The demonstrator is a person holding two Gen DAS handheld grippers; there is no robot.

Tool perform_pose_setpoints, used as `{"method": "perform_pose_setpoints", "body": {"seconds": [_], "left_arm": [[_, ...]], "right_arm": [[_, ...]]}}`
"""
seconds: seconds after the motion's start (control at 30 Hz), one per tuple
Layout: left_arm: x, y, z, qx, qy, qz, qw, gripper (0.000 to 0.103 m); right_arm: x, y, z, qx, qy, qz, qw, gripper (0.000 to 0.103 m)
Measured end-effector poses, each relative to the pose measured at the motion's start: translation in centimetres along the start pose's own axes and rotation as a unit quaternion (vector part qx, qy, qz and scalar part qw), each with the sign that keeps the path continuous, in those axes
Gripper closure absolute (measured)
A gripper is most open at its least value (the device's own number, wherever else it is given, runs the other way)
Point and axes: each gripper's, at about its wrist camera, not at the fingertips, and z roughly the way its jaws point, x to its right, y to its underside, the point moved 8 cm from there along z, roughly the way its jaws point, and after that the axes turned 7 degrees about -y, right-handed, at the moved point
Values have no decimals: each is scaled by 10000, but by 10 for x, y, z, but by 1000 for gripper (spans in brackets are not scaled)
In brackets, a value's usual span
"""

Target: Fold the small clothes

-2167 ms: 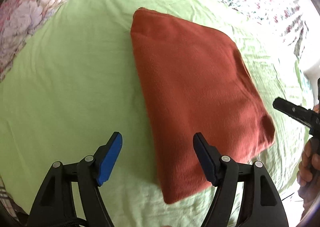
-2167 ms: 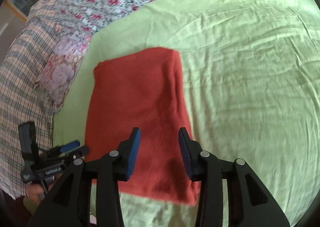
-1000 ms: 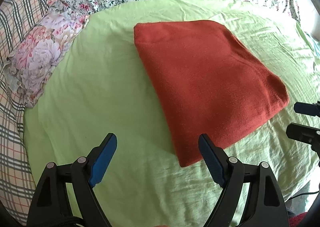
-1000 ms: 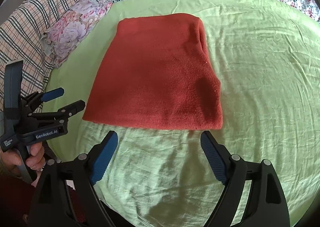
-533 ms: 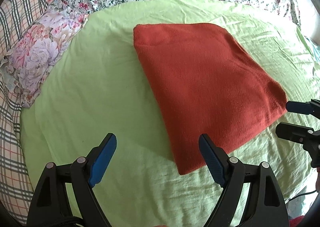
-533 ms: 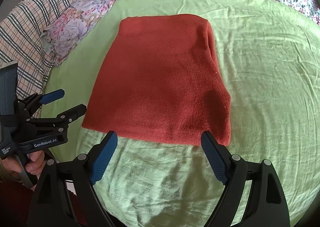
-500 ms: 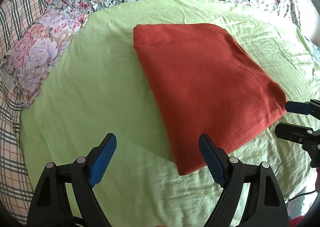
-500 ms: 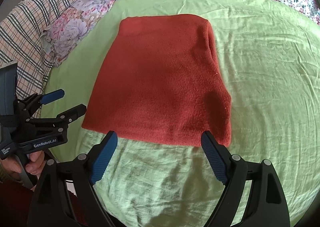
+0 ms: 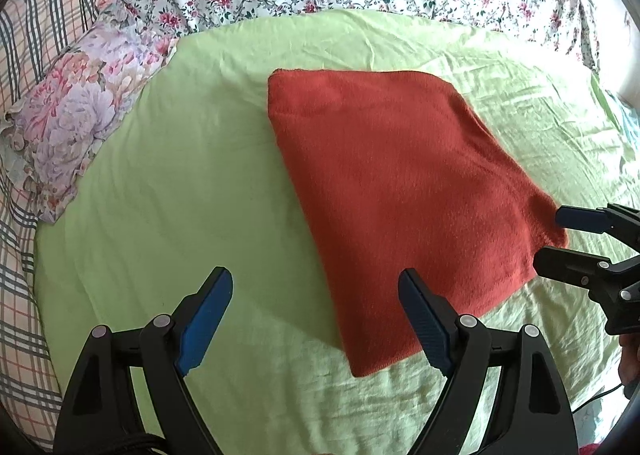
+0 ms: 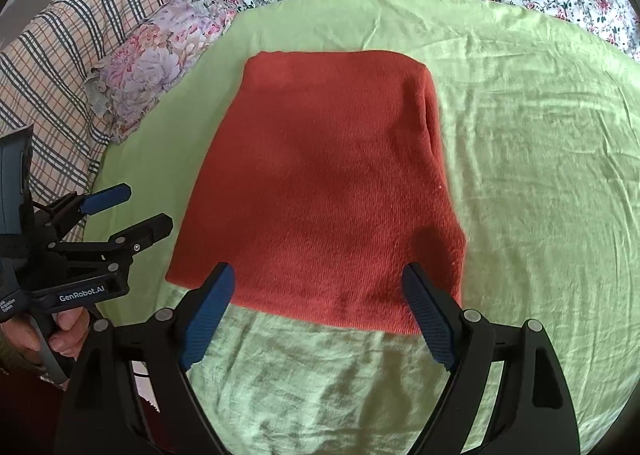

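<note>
A bed covered by a wrinkled light-green sheet [image 10: 520, 183] carries a rust-red knitted garment folded into a flat rectangle [image 10: 328, 191] at its centre. At ten o'clock lies a pink-and-lilac floral pillow [image 10: 148, 67].

Both hand-held grippers [image 9: 316, 287] [image 10: 318, 283] wide apart

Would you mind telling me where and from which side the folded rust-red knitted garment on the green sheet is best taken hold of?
Probably at the two near corners of the folded rust-red knitted garment, coming in low from the near hem. That hem lies flat and straight on the light green sheet just ahead of the open right tool. The open left tool faces the near left corner. The right-hand edge looks thick and layered, so it is harder to pinch.
</note>
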Motion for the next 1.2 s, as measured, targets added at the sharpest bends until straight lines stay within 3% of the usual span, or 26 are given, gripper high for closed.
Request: {"method": "perform_pose_setpoints", "body": {"seconds": [1.2], "left_arm": [[10, -15, 11, -88, 199, -82, 9997, 16]], "right_arm": [[23, -20, 7, -117, 53, 22, 9999, 17]]}}
